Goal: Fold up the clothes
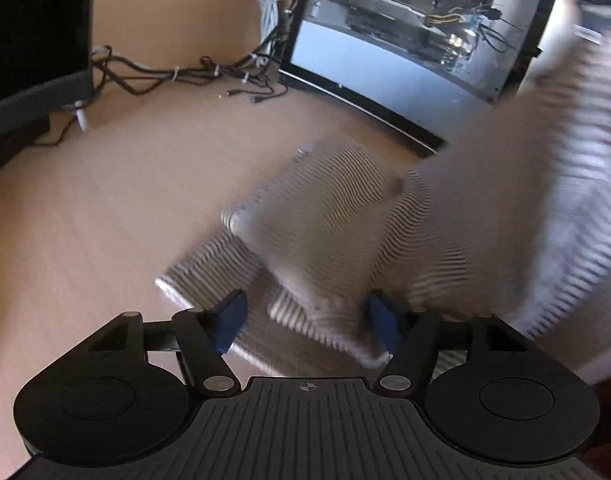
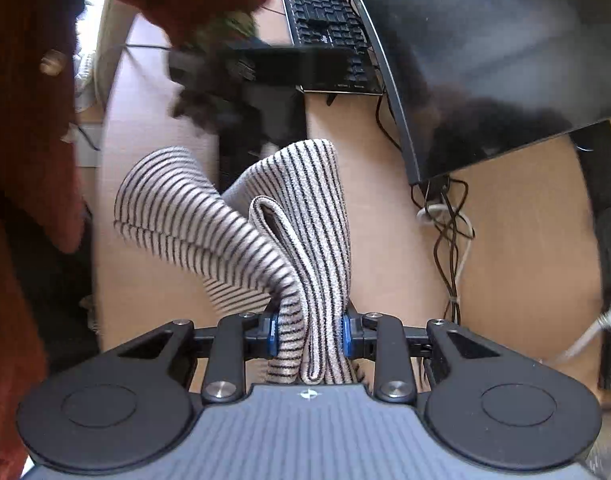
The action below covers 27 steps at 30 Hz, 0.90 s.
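Right tool [image 2: 309,338] clenches striped garment [image 2: 301,240] near keyboard [image 2: 325,20] and cables [image 2: 449,224]; left tool [image 1: 305,318] gapes, released

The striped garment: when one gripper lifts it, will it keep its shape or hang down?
Probably floppy: the striped garment, pinched in the right gripper, droops in soft folds. It seems a thick knit, so perhaps not slippery. The open left gripper may need to catch the loose part lying on the table.
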Available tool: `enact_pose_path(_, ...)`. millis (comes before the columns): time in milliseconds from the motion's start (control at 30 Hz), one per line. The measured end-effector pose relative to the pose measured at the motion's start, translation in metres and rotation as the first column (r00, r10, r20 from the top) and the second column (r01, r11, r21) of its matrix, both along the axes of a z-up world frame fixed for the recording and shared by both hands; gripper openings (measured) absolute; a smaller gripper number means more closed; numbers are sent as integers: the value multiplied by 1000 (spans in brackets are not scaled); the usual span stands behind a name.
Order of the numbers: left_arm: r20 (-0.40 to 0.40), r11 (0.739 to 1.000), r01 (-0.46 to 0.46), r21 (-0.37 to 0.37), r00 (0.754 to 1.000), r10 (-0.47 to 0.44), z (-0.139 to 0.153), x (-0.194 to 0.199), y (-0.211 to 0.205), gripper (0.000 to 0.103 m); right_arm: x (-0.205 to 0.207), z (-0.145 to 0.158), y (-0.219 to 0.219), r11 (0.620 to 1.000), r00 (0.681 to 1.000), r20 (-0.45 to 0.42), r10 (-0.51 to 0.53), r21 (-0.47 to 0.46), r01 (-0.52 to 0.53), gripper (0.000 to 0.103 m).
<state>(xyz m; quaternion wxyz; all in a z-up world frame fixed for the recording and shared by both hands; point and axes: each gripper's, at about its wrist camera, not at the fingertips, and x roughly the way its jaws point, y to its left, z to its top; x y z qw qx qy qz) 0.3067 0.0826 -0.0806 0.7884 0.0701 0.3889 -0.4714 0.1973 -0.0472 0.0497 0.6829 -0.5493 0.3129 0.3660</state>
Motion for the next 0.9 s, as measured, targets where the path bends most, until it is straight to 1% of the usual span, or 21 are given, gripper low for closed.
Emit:
enact_pose_path(67, -6, 1000, -14, -4, 1000, 14, 1, -6, 7, 73, 33, -22, 3, 1000, 999, -35, 16, 16, -15, 27)
enact_pose_path(133, -13, 999, -34, -7, 999, 34, 1, -12, 15, 74, 62, -46, 7, 999, 995, -93, 28, 38, -24, 27)
enact_pose_path(200, -21, 996, -86, -8, 996, 86, 3, -17, 27, 77, 80, -75, 13, 999, 988, -149, 35, 22, -33, 28)
enact_pose_path(233, -22, 994, -112, -10, 993, 112, 4, -21, 33, 79, 87, -88, 15, 999, 986, -162, 47, 13, -45, 28)
enact_pose_path(300, -21, 987, -161, -23, 987, 160, 10, -29, 45, 83, 97, -99, 15, 999, 984, -173, 37, 32, -32, 31)
enact_pose_path(367, -3, 979, -200, -32, 980, 200, 22, -38, 57, 85, 107, -93, 12, 997, 981, -193, -20, 73, 34, 32)
enact_pose_path(400, 12, 976, -217, -35, 976, 217, 29, -41, 61, 88, 111, -91, 10, 993, 978, -203, -48, 93, 68, 35)
enact_pose_path(433, 23, 972, -231, -43, 972, 232, 36, -44, 64, 90, 115, -88, 9, 989, 975, -209, -73, 112, 98, 41)
enact_pose_path(467, 32, 970, -238, -53, 970, 240, 42, -44, 63, 92, 113, -86, 6, 986, 977, -194, -86, 125, 112, 47)
enact_pose_path(500, 47, 971, -232, -58, 971, 235, 48, -45, 59, 94, 111, -85, 3, 984, 980, -177, -93, 136, 118, 52)
enact_pose_path(567, 98, 980, -196, -44, 975, 199, 60, -48, 45, 95, 107, -81, -3, 976, 982, -151, -118, 167, 143, 57)
enact_pose_path(667, 157, 989, -149, -5, 976, 148, 69, -48, 24, 96, 103, -70, -18, 951, 977, -120, -178, 232, 202, 60)
enact_pose_path(700, 171, 991, -137, 14, 976, 132, 69, -47, 16, 96, 104, -65, -24, 939, 972, -114, -205, 258, 228, 60)
enact_pose_path(800, 204, 992, -104, 67, 975, 88, 70, -45, -4, 96, 105, -50, -49, 872, 944, -108, -311, 362, 329, 60)
enact_pose_path(867, 206, 991, -103, 89, 975, 83, 67, -41, -11, 95, 107, -45, -65, 827, 922, -96, -375, 415, 380, 60)
enact_pose_path(900, 203, 988, -108, 106, 976, 85, 64, -37, -15, 95, 109, -48, -70, 805, 908, -101, -407, 429, 409, 59)
